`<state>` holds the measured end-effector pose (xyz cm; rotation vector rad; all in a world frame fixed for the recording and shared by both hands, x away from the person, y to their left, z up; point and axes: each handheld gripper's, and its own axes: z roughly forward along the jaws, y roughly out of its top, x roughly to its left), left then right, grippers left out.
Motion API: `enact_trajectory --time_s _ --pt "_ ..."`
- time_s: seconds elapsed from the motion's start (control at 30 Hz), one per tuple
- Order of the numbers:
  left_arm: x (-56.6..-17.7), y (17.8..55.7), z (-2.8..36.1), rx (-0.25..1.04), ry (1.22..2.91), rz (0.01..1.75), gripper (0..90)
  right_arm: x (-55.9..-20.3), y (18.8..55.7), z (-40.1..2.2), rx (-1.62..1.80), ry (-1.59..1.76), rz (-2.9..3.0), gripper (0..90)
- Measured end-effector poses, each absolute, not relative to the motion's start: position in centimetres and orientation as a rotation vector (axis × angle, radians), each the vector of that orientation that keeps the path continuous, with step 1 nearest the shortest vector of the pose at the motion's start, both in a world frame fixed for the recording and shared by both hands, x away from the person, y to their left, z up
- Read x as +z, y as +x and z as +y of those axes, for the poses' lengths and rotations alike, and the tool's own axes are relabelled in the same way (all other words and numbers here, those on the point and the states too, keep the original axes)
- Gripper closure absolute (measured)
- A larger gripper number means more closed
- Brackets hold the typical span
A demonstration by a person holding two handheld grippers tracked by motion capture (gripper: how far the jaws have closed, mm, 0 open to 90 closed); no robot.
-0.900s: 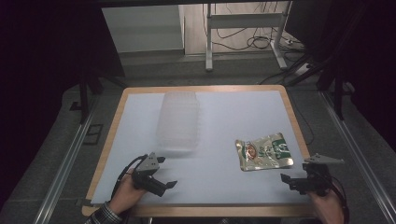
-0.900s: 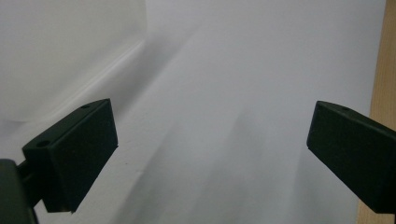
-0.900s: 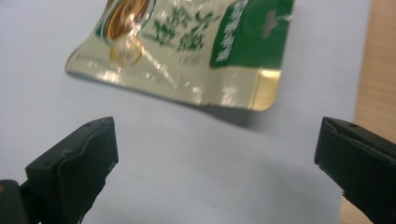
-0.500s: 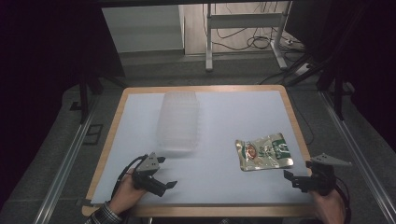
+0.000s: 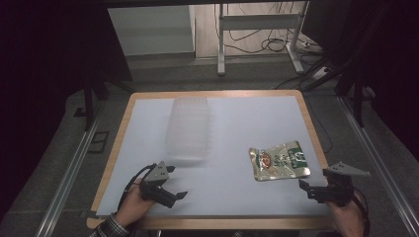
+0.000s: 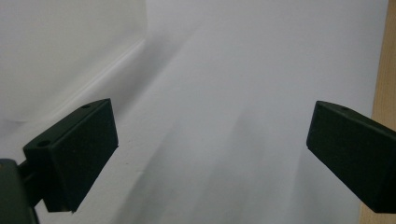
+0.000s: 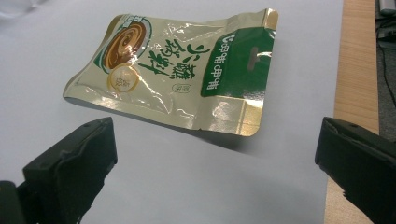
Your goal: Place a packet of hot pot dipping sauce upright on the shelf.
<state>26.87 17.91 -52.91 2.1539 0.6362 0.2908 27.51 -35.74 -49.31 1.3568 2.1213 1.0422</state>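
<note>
One shiny snack bag [image 7: 182, 70] lies flat near the table's right edge, just ahead of the wide-open, empty right gripper [image 5: 316, 190].

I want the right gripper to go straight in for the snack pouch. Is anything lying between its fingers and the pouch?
Nothing visible does. In the right gripper view, only bare white table surface lies between the open right gripper and the snack pouch. The clear plastic container sits well off to the left.

Chinese print on the snack pouch [image 7: 177, 70] — too skewed to read.
</note>
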Motion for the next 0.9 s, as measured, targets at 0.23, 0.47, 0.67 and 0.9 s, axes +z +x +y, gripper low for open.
enact_trajectory --time_s 0.23,0.47,0.67,0.9 --pt "-52.9 26.9 17.9 0.291 2.156 0.635 2.0 -49.4 27.7 -35.5 1.004 1.330 2.141 0.0" --pt "-52.9 26.9 17.8 0.292 2.154 0.632 2.0 -49.5 28.2 -34.7 0.986 1.286 2.186 0.0" --pt "-52.9 26.8 17.8 0.293 2.154 0.630 2.0 -49.6 28.8 -34.2 1.004 1.266 2.204 0.0" --pt "-52.9 26.9 17.8 0.291 2.154 0.630 2.0 -49.8 30.2 -34.4 1.010 1.266 2.194 0.0"
